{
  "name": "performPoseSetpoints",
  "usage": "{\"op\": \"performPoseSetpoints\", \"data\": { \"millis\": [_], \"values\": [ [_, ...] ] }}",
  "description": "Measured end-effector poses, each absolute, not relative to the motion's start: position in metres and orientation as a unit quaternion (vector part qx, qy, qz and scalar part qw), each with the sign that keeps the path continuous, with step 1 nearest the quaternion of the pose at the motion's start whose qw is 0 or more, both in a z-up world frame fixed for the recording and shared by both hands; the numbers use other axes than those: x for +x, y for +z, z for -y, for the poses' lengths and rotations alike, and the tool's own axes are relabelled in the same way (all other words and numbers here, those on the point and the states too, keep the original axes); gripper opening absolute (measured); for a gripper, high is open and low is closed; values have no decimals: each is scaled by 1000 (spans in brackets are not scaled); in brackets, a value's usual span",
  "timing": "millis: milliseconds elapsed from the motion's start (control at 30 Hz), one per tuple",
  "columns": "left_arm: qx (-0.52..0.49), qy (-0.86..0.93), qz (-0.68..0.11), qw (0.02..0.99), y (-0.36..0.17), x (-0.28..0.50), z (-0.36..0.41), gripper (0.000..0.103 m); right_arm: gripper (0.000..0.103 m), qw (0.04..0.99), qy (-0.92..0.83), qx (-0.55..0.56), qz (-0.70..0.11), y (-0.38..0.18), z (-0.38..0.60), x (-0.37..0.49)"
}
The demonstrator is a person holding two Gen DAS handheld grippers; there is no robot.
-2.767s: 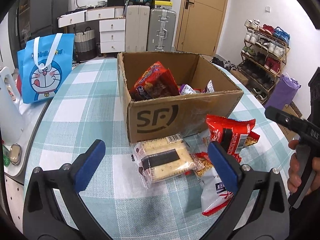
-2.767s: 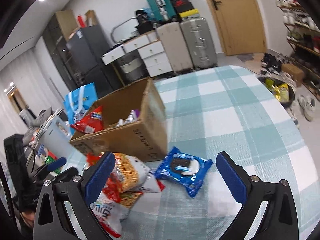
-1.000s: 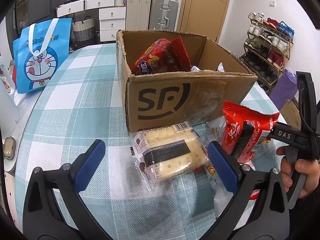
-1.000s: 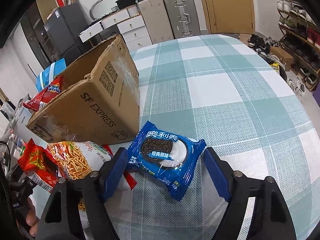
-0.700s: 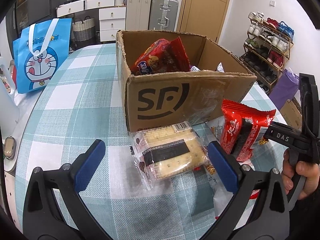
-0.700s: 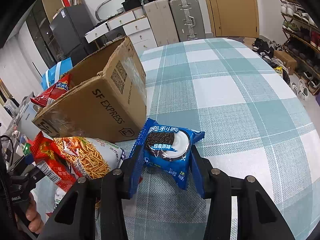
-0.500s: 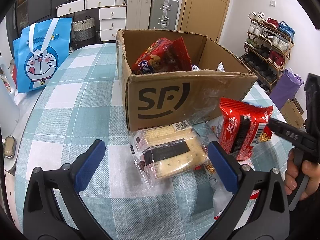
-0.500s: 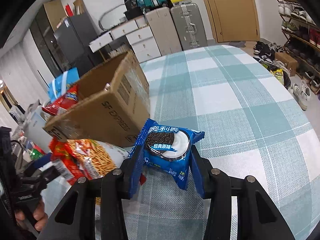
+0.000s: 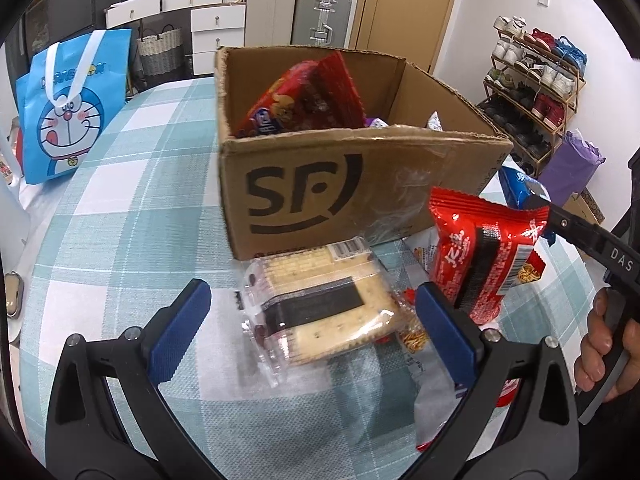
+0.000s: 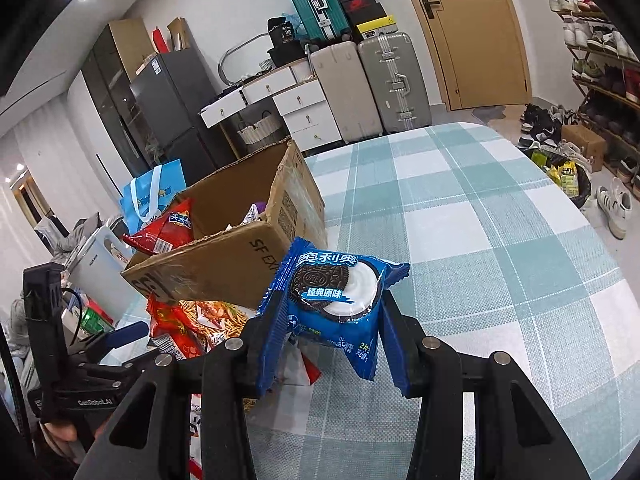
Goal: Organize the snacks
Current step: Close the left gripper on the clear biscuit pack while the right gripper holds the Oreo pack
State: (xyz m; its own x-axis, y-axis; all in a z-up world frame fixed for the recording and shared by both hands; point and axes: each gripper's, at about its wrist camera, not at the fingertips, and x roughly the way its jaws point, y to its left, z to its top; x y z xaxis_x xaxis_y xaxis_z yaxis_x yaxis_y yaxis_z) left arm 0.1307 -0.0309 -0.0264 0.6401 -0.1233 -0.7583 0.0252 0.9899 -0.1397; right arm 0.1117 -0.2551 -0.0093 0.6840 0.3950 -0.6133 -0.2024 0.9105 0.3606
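My right gripper (image 10: pixel 332 320) is shut on a blue Oreo pack (image 10: pixel 334 300) and holds it up off the table, beside the cardboard SF box (image 10: pixel 240 248). The pack's blue edge (image 9: pixel 520 188) shows past the box's right corner in the left wrist view. My left gripper (image 9: pixel 312 316) is open, its fingers either side of a clear cracker pack (image 9: pixel 320 308) lying before the box (image 9: pixel 340 196). A red snack pack (image 9: pixel 480 256) stands just right of it. The box holds a red bag (image 9: pixel 300 100) and other snacks.
A noodle-snack bag (image 10: pixel 212 320) and other wrappers lie on the checked tablecloth (image 10: pixel 480 240) by the box. A blue Doraemon bag (image 9: pixel 68 108) stands at the table's left. Suitcases, drawers and a shoe rack stand beyond the table.
My right gripper closed on the Oreo pack and lifted it off the table toward the box. The left gripper stayed open over the cracker pack.
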Motion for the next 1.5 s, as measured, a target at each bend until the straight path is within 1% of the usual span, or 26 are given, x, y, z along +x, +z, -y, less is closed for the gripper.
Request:
{"op": "performPoseSetpoints", "data": {
  "millis": [33, 100, 133, 200, 233, 300, 367, 433, 900, 1500],
  "values": [
    [-55, -39, -426, 902, -28, 133, 33, 102, 45, 908, 164, 134, -363, -9, 255, 112],
    [-47, -39, -438, 897, -32, 137, 38, 95, 45, 907, 164, 134, -363, -10, 255, 111],
    [-46, -44, -442, 895, -34, 139, 40, 88, 45, 907, 164, 135, -363, -9, 255, 111],
    [-46, -45, -441, 895, -34, 139, 42, 84, 45, 907, 164, 134, -363, -10, 255, 111],
    [-46, -49, -438, 896, -33, 139, 42, 77, 45, 908, 165, 133, -363, -10, 256, 111],
    [-47, -55, -438, 896, -33, 138, 42, 73, 45, 907, 166, 133, -363, -11, 255, 112],
    [-49, -59, -438, 896, -32, 137, 41, 67, 45, 908, 167, 132, -361, -10, 255, 111],
    [-52, -64, -436, 896, -31, 136, 40, 64, 45, 908, 168, 132, -359, -9, 254, 111],
    [-66, -61, -411, 907, -15, 107, 26, 63, 45, 915, 171, 129, -343, -2, 252, 105],
    [-84, -40, -364, 927, 30, 71, 2, 63, 45, 928, 165, 147, -301, 19, 260, 94]
  ]
}}
